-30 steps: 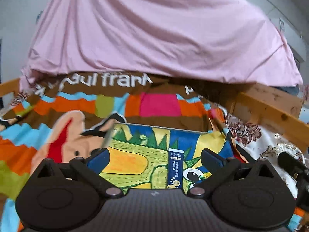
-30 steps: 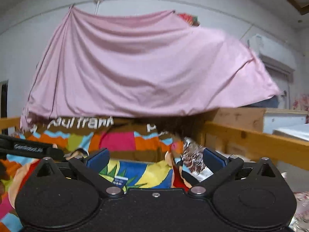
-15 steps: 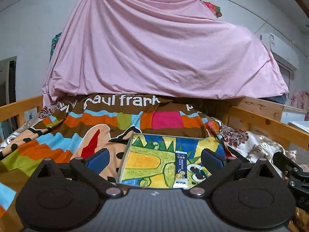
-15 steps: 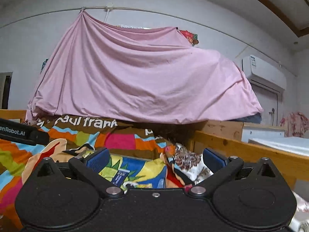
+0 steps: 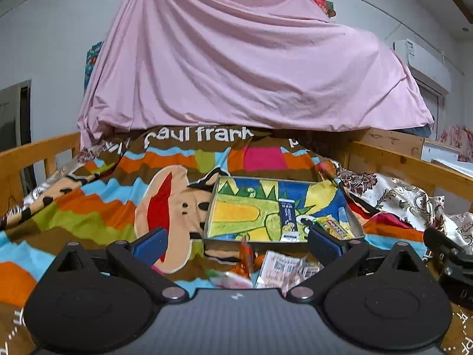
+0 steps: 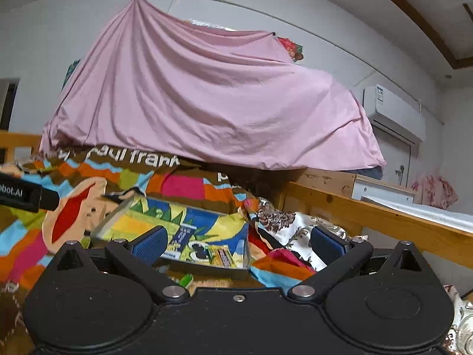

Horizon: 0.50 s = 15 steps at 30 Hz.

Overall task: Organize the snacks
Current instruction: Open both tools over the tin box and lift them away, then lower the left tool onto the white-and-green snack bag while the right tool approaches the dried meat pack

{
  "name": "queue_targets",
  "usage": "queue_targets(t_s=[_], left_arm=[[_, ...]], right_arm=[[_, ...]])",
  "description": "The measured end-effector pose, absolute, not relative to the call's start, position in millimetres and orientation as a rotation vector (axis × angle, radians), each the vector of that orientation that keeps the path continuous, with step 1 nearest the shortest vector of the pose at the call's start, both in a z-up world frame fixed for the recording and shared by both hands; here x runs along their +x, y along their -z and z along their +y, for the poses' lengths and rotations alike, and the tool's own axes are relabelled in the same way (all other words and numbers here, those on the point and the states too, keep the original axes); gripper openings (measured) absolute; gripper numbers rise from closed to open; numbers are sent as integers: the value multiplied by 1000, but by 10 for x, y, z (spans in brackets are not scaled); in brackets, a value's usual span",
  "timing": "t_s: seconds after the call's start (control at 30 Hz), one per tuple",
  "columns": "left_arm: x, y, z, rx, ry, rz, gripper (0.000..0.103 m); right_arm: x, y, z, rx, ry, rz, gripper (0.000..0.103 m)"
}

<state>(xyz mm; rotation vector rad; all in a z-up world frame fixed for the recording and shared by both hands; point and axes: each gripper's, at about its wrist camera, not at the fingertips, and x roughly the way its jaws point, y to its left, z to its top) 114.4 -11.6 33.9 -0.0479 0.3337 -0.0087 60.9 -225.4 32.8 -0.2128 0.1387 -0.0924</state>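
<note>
Tray: shallow tray [image 5: 210, 207] with a cartoon lining on the bedspread [image 5: 88, 207], centre of the left view; a blue packet [image 5: 288, 220] and a yellow one [image 5: 335, 226] lie inside.
Loose snacks: small wrappers [image 5: 283, 267] at lower centre, just in front of the tray.
Handling: probably light, crinkly, slippery; pinch a flat sealed edge.
Left gripper [image 5: 236, 244]: wide, empty.
Right gripper [image 6: 238, 244]: wide, empty.

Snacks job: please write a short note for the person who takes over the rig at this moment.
Left gripper: open, holding nothing.
Right gripper: open, holding nothing.
Tray sits on the blanket. In it: a blue packet and a yellow packet.
Loose snacks lie on the blanket just before the tray, near the left gripper.
Left to do: pick up the loose ones and put them in the tray.
</note>
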Motion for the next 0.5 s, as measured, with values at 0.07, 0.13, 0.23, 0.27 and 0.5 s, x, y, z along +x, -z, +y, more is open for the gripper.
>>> queue_targets(t_s=[0.07,0.13,0.23,0.27,0.5], left_arm=[[1114,-280,-60,-61,12,350,103],[1103,-220,-19,-63,13,368,103],[1089,-113,35,-45,9,396,103],[1085,-68,52,-43,13,408,103],[1173,208,132,-33,77,533,103]], right_arm=[[604,-282,-2220,-222,76,173,103],[613,-227,-2192,-224,59,210,103],[663,-154,-2143,-224,8,278,102],[695,-130,-2123,-227,-1,301,102],[829,59,-2032,-247,-18,429,102]])
